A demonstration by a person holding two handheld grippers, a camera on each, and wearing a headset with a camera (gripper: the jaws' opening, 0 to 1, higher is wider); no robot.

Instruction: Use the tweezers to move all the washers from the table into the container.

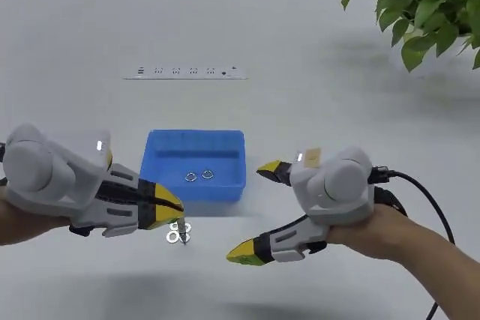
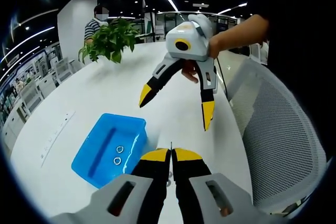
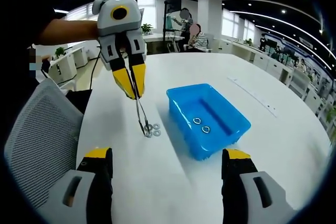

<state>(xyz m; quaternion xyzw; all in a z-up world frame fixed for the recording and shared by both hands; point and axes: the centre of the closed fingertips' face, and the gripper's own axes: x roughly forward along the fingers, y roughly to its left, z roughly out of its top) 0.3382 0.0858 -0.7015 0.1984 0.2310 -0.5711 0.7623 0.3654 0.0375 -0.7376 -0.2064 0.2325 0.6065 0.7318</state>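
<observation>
- Two washers (image 1: 199, 176) are being seen side by side on the floor of the blue container (image 1: 161, 148).
- Loose washers (image 3: 153, 129) are being seen in a tight cluster on the table (image 1: 315, 103), just in front of the container's near wall. Their count cannot be told.
- Tweezers (image 3: 140, 109) are being gripped by the left gripper (image 1: 178, 205), with its jaws pressed together on the handle end.
- Tweezer tips are being pointed down at the cluster. Whether a washer is being pinched cannot be told.
- Right gripper (image 1: 251, 213) is being held with its jaws spread wide and nothing between them. It is just right of the container's near corner and apart from the tweezers.
- Both grippers are being held above the table, near each other, on either side of the cluster.
- Power strip (image 1: 184, 72) is being seen beyond the container, and a plant (image 1: 427, 5) at the far right.
</observation>
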